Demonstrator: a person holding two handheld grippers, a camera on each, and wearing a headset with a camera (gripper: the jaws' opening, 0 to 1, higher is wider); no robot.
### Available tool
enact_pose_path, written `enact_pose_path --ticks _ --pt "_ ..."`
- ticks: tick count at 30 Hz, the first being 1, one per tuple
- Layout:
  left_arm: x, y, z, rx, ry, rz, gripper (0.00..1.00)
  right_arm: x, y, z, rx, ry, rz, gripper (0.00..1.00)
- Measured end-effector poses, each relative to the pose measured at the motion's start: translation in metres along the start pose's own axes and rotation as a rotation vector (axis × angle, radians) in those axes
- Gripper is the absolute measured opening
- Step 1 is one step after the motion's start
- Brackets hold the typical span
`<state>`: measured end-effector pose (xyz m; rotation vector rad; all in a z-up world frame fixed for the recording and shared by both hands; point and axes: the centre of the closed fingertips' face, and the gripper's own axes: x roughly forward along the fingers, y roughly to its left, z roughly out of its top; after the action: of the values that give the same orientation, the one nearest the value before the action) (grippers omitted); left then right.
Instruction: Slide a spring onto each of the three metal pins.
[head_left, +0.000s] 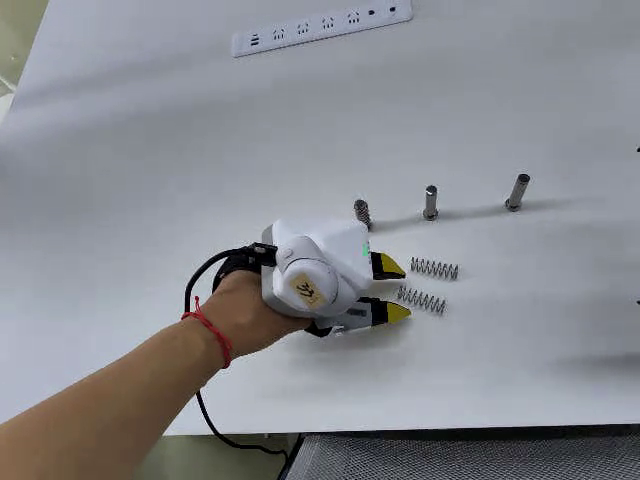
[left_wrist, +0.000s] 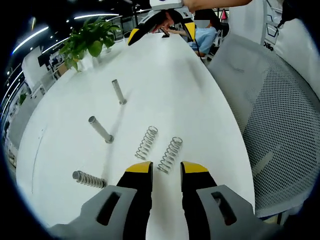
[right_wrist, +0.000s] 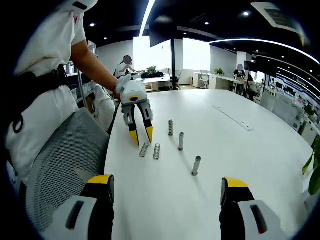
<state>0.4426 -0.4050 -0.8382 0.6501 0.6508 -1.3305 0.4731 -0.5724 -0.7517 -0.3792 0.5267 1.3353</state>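
Three metal pins stand in a row on the white table (head_left: 150, 150). The nearest pin (head_left: 362, 212) wears a spring; the middle pin (head_left: 431, 202) and the far pin (head_left: 517, 192) are bare. Two loose springs (head_left: 434, 268) (head_left: 421, 299) lie side by side in front of them. My left gripper (head_left: 394, 289) is open, its yellow tips just short of the springs; in its own view one spring (left_wrist: 170, 154) lies right ahead of the gap and the other spring (left_wrist: 147, 142) slightly left. My right gripper (right_wrist: 167, 182) is wide open with nothing between its fingers, across the table and facing the pins.
A white power strip (head_left: 320, 25) lies at the table's far side. The table's front edge runs close behind my left hand, with a grey mesh chair (left_wrist: 280, 125) beside it. A potted plant (left_wrist: 87, 42) stands on the far end. A black cable (head_left: 195, 290) trails from the left gripper.
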Motion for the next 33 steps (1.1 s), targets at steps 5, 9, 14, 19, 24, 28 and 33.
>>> enact_pose_path --ticks 5,9,14,19,24,28,33 --pt "0.0041 0.0007 -0.0031 0.036 0.028 -0.008 0.16 -0.0026 -0.0011 -0.0009 0.007 0.0 -0.01 0.87" --pt "0.0045 0.0018 -0.007 0.043 0.046 -0.014 0.14 -0.0034 -0.0023 -0.0002 0.01 -0.003 -0.018 0.87" --pt "0.0043 0.0039 -0.0057 0.053 0.046 -0.012 0.12 -0.003 -0.0034 -0.0001 0.018 -0.007 -0.021 0.87" --pt "0.006 0.0047 -0.0073 0.062 0.057 -0.013 0.1 -0.0021 -0.0035 -0.0008 0.019 -0.005 -0.021 0.86" --pt "0.0073 0.0041 -0.0078 0.067 0.063 -0.015 0.08 -0.0011 -0.0046 0.0007 0.02 -0.011 -0.024 0.86" --pt "0.0072 0.0043 -0.0083 0.066 0.067 -0.013 0.08 -0.0001 -0.0045 0.0021 0.022 -0.014 -0.023 0.86" --pt "0.0079 0.0049 -0.0077 0.045 0.068 -0.002 0.08 0.0013 -0.0036 0.0033 0.025 -0.018 -0.023 0.85"
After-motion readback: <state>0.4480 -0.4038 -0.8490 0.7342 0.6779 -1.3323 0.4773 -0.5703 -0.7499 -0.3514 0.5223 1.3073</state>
